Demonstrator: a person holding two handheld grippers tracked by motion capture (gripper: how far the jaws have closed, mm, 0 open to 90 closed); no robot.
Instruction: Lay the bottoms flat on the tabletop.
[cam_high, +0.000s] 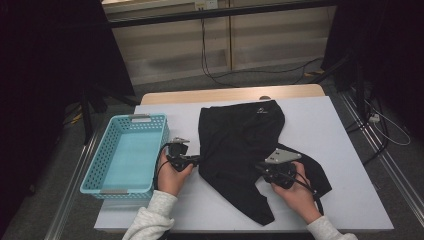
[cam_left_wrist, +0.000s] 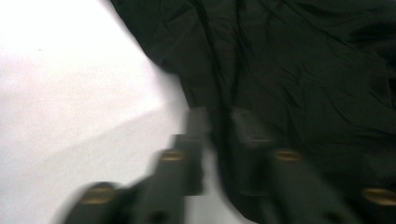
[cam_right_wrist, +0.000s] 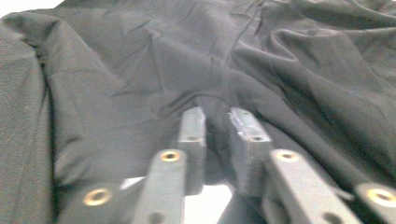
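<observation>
A black garment (cam_high: 240, 145) lies spread on the white table (cam_high: 325, 125), with a small white logo near its far edge. My left gripper (cam_high: 197, 160) reaches the garment's left edge from the left. In the left gripper view its jaws (cam_left_wrist: 220, 116) stand a little apart, with a seam of the black cloth (cam_left_wrist: 303, 70) in the gap. My right gripper (cam_high: 258, 168) rests on the garment's near right part. Its jaws (cam_right_wrist: 217, 116) are also slightly apart, over a raised fold of the cloth (cam_right_wrist: 140, 70), and the pads do not visibly pinch it.
An empty teal plastic basket (cam_high: 92, 170) stands on the left of the table, close beside my left hand. Bare white table lies right of the garment. Beyond the far edge are a floor with cables (cam_high: 210, 70) and dark stands.
</observation>
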